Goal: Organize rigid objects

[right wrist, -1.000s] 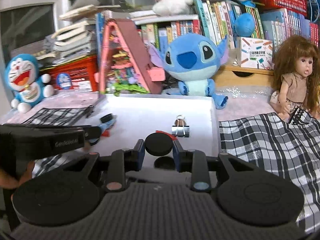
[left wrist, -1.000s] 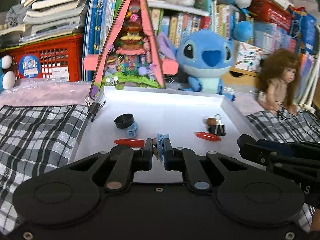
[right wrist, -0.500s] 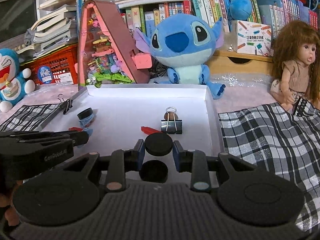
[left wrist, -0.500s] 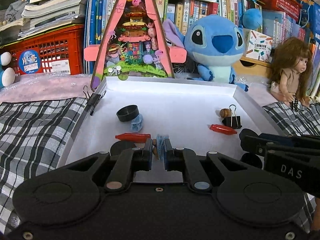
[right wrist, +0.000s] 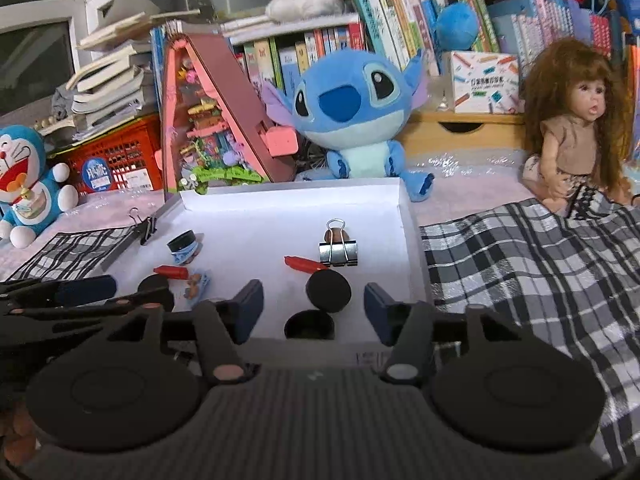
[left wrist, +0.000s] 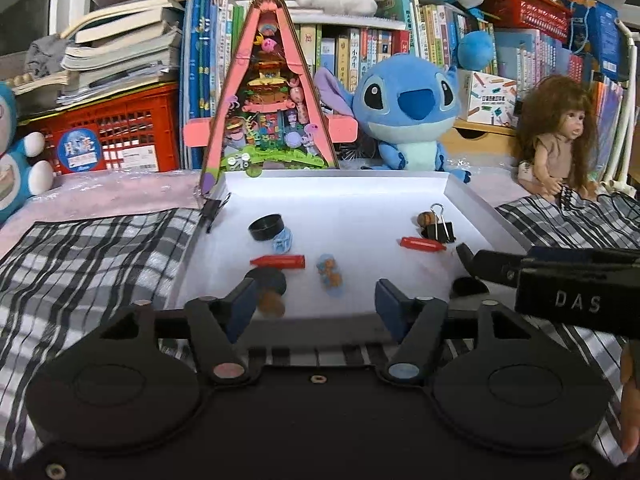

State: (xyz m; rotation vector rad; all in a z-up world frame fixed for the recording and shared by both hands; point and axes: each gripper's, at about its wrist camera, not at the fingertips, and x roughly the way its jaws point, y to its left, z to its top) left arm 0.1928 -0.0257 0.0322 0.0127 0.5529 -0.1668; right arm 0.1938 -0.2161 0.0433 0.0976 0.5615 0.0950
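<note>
1. Since a second ago both grippers have let go: the small blue figure (left wrist: 329, 274) that sat pinched in the left gripper (left wrist: 316, 304) now lies on the floor of the white tray (left wrist: 340, 184), and the black round cap (right wrist: 328, 291) once clamped in the right gripper (right wrist: 313, 306) now rests in the tray.
2. The left gripper's jaws have just been opening; they stand wide apart, with nothing between the pads, and the blue figure lies just beyond them.
3. The right gripper's jaws have just been opening too; the cap sits between the spread fingers but clear of both pads, leaning over a second black cap (right wrist: 309, 325) at the tray's near edge.
4. Also in the tray: a red crayon (left wrist: 278, 261) near the figure, another red crayon (left wrist: 422, 245) by a black binder clip (left wrist: 439, 229), and a black cup (left wrist: 266, 227) with a pale blue piece (left wrist: 282, 242) touching it.
5. The tray rests on a plaid cloth (left wrist: 92, 256), in front of a blue plush toy (left wrist: 404, 112).
</note>
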